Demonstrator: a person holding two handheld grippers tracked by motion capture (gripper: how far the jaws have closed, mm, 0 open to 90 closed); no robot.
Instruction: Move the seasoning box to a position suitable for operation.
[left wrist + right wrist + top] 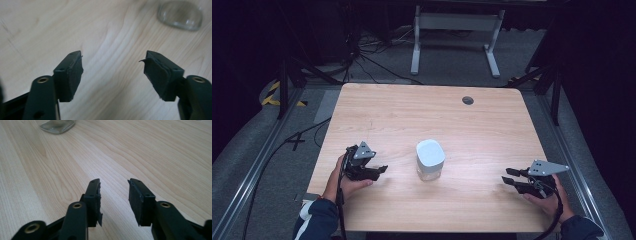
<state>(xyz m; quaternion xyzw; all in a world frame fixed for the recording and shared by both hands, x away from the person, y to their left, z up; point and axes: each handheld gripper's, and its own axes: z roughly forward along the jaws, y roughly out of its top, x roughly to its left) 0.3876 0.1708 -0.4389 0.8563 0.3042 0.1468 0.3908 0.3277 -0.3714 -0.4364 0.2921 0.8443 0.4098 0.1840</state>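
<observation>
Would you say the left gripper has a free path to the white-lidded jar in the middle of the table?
Probably yes: the left gripper points at the jar with bare table between them, jaws apart and empty.

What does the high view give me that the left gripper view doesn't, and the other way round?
High view alone: the jar's white lid, both hands with the left gripper and right gripper on either side of the jar and apart from it, the whole table and the floor beyond. Left gripper view alone: close up, the left gripper's worn black pads, jaws apart with nothing between them, bare wood below. Both: the glass jar, standing on the light wooden table, untouched.
</observation>
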